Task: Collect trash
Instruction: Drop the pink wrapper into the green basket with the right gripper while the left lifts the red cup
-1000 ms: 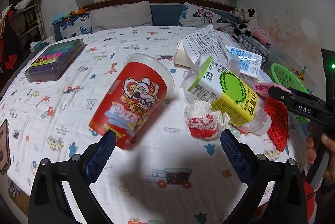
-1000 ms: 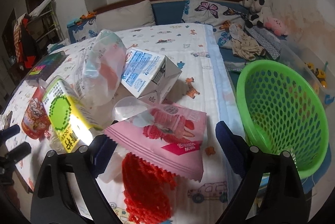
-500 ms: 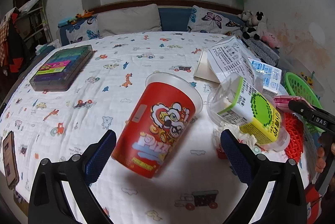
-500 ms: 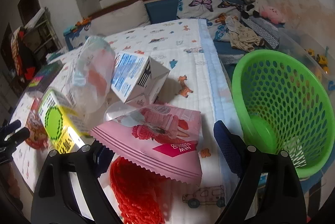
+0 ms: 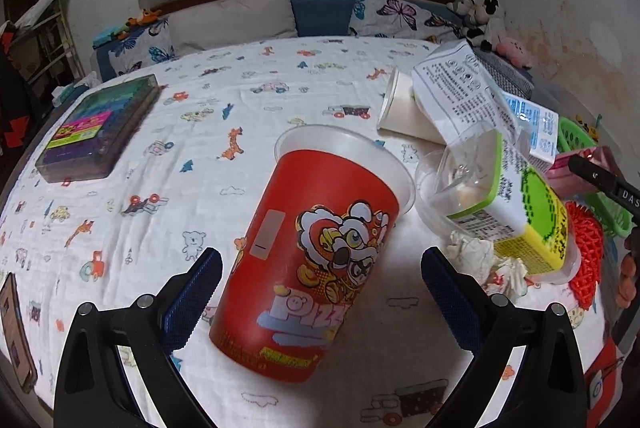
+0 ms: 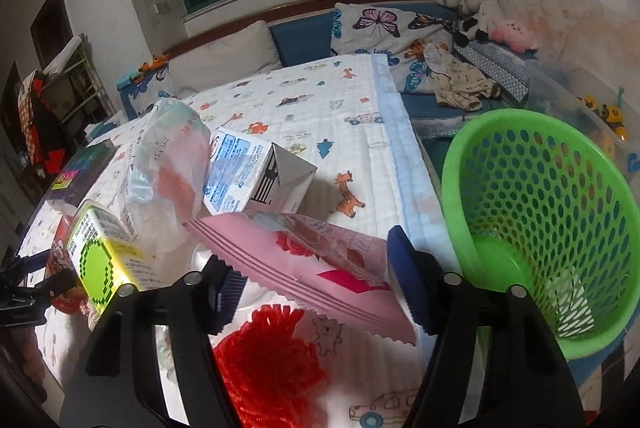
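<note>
A red pizza-print paper cup (image 5: 308, 252) lies on its side on the bed between the fingers of my left gripper (image 5: 320, 292), which is open and does not touch it. A yellow-green carton (image 5: 524, 212) and crumpled paper (image 5: 480, 260) lie to its right. My right gripper (image 6: 316, 284) is open around the near edge of a pink snack wrapper (image 6: 320, 260). A red mesh net (image 6: 268, 360) lies below the wrapper. A green perforated basket (image 6: 560, 212) stands at the right, beside the bed.
A blue-white milk carton (image 6: 248, 172), a clear plastic bag (image 6: 168, 156) and a white paper cup (image 5: 404, 108) lie among the trash. A dark plastic box (image 5: 100, 124) sits at the bed's left. Pillows and plush toys line the headboard.
My left gripper has moved in so the red cup lies between its fingers. My right gripper has moved forward so its fingers straddle the pink wrapper.
</note>
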